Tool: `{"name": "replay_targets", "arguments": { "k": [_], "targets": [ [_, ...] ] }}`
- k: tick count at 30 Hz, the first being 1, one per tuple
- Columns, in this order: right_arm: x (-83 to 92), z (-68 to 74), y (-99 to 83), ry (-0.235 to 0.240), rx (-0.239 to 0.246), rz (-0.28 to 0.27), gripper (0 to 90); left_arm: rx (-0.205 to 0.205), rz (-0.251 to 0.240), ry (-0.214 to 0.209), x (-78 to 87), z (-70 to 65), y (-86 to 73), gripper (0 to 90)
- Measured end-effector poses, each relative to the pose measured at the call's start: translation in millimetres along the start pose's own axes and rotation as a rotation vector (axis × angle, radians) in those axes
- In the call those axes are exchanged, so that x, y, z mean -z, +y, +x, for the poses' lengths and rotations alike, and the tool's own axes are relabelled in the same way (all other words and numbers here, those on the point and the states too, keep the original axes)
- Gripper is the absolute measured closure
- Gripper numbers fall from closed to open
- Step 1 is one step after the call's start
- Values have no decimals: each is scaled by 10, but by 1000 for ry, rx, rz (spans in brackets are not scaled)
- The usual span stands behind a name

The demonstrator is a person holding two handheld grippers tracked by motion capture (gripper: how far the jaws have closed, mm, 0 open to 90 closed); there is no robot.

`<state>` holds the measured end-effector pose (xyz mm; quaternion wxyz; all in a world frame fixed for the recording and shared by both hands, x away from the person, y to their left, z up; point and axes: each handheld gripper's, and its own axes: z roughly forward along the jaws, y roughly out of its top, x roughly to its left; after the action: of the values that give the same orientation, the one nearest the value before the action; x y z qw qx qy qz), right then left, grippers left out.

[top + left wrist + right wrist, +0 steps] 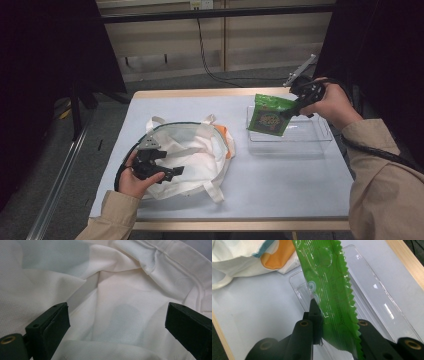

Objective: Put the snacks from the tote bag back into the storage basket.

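A white cloth tote bag (195, 152) with an orange patch lies open on the table's left half. My left gripper (162, 165) rests on its near left part, jaws wide apart over the white fabric (117, 302) with nothing between them. A green snack packet (270, 114) hangs over the clear plastic tray (310, 137) at the right. My right gripper (295, 109) is shut on the packet's edge, and in the right gripper view the green packet (332, 290) stands pinched between the two black jaws above the tray (374, 290).
The pale blue tabletop (280, 185) has a wooden rim (200, 93). The tote bag's corner (249, 257) lies a short way left of the tray. Dark screens stand at both sides, and a cable runs along the floor behind the table.
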<state>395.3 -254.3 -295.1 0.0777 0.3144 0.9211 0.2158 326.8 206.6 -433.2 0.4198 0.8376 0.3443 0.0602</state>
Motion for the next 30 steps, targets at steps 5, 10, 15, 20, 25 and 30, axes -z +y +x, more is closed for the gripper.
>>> {"name": "replay_targets", "arguments": {
  "k": [5, 10, 15, 20, 25, 30],
  "targets": [
    [48, -27, -32, -10, 6, 8, 771, 3, -5, -3, 10, 3, -4, 56],
    [79, -55, -105, -13, 13, 18, 770, 3, -4, -2, 9, 2, -6, 56],
    [21, -63, -144, -6, 19, 30, 770, -1, 0, 5, 10, -4, 0, 56],
    [-74, -55, -149, 0, 27, 46, 769, -7, 4, 5, 8, 4, -2, 56],
    [-189, -45, -142, 8, 41, 62, 768, -6, 1, -1, 12, 6, -4, 56],
    [-281, -34, -145, 11, 53, 69, 766, -7, 0, 5, 26, 8, -1, 56]
  ]
}}
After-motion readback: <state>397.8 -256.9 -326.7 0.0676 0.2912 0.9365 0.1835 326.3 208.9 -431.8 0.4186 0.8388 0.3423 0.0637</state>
